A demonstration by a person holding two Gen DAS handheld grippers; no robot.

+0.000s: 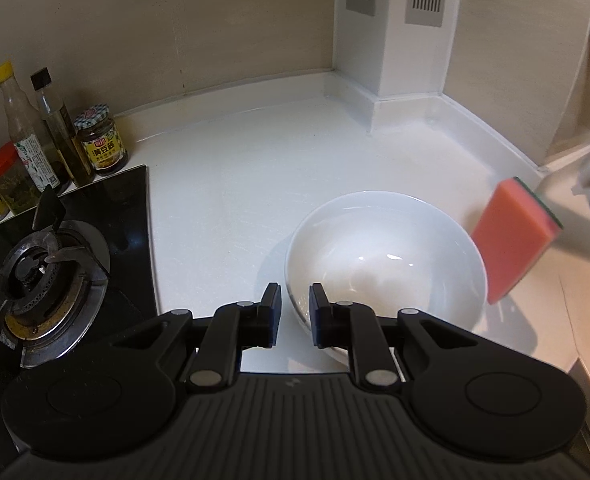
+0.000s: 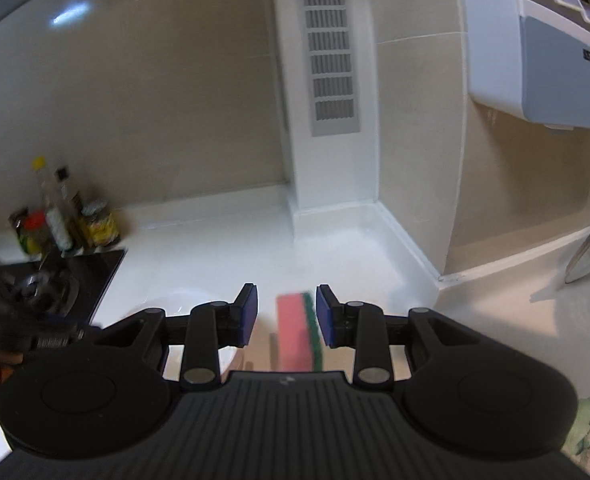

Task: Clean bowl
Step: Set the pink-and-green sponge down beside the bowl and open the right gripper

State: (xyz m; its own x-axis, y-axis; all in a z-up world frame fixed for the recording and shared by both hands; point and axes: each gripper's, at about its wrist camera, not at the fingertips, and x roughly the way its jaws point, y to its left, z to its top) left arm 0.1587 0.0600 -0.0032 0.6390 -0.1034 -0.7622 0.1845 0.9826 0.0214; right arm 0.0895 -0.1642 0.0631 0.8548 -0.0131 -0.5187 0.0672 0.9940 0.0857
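On the counter (image 1: 223, 184), the left gripper (image 1: 295, 312) straddles the bowl (image 1: 383, 264) rim, fingers parted; only the right view shows the right gripper (image 2: 287, 316) gaping around the sponge (image 2: 295, 332), unpressed.

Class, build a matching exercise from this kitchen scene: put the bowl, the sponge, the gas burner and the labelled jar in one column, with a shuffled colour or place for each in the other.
Column 1:
1. bowl
2. sponge
3. gas burner
4. jar

Column 2:
A. pink with a green layer
B. on the black hob
C. white, on the counter
D. beside the bottles by the wall

Pairs: 1-C, 2-A, 3-B, 4-D
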